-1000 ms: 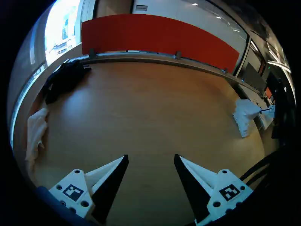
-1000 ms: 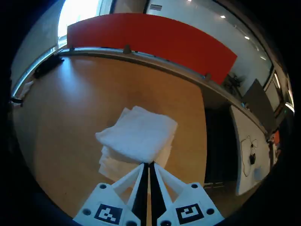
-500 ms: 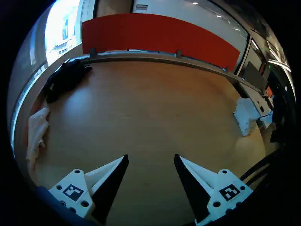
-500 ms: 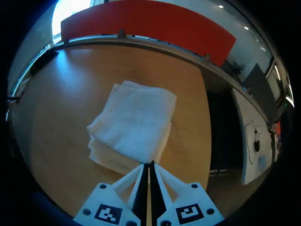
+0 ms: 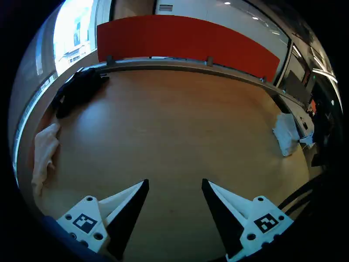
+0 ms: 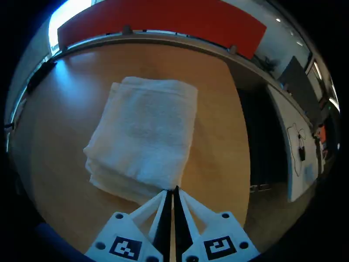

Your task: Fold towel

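Observation:
A white towel (image 6: 144,135), folded into a thick rectangle, lies on the wooden table (image 6: 56,131) just ahead of my right gripper (image 6: 172,192). Its fingers are shut, and the towel's near corner runs in between the tips. The same towel (image 5: 285,133) appears small at the table's far right in the left gripper view. My left gripper (image 5: 174,183) hovers open over bare wood with nothing between its fingers, well away from the towel.
A black bundle (image 5: 78,89) lies at the table's back left and a crumpled cream cloth (image 5: 43,153) at its left edge. A red partition (image 5: 187,39) runs behind the table's rail. The table's right edge drops to a dark floor (image 6: 257,148) beside a white desk (image 6: 296,153).
The right gripper has come down and forward with the towel, and the raised top layer now lies flat on the stack. The left gripper has stayed still and open.

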{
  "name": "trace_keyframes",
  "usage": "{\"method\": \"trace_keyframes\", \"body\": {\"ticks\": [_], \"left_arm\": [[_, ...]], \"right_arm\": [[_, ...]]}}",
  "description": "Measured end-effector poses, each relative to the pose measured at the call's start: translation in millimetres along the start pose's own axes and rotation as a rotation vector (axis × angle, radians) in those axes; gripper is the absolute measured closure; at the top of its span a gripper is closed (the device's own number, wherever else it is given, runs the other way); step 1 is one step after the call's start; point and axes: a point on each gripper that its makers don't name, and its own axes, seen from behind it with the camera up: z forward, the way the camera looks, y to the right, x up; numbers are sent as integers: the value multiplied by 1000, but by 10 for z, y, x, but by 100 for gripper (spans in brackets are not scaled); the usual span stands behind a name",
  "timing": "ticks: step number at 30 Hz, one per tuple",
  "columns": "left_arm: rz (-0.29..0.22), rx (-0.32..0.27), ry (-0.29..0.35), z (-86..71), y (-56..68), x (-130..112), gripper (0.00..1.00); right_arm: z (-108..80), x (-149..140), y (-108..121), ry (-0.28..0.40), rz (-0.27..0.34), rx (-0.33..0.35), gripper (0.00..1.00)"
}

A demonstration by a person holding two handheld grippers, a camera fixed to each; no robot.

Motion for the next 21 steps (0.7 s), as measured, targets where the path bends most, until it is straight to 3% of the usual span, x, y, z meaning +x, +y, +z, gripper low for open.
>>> {"method": "trace_keyframes", "body": {"ticks": [11,21], "left_arm": [[-3,4,1,-12,-21,-10,11],[-2,2,7,-4,-46,17,11]], "right_arm": [[88,-11,24,-7,24,-21,97],[-94,56,21,61,14,-42,92]]}}
